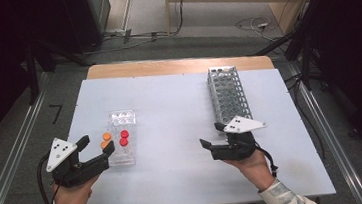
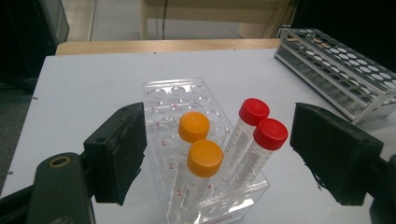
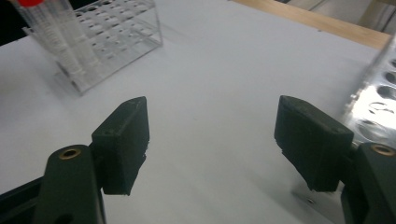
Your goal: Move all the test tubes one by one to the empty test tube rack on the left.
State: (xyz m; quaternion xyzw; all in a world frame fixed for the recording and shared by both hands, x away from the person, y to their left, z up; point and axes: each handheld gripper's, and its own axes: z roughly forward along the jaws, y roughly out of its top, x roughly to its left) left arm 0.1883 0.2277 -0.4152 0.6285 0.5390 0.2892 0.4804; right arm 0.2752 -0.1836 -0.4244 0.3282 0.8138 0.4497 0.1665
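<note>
A clear plastic tube rack stands on the white table's left half. Its near end holds two orange-capped tubes and two red-capped tubes. My left gripper is open just left of and in front of that rack. In the left gripper view the orange caps and red caps stand between and beyond my left gripper's wide jaws, untouched. My right gripper is open over bare table, with nothing between its pads. It sits by the near end of a metal rack.
The metal rack is long, with several empty holes, and runs away from me on the right side. The clear rack has several empty holes at its far end. The table's wooden far edge shows beyond the white mat.
</note>
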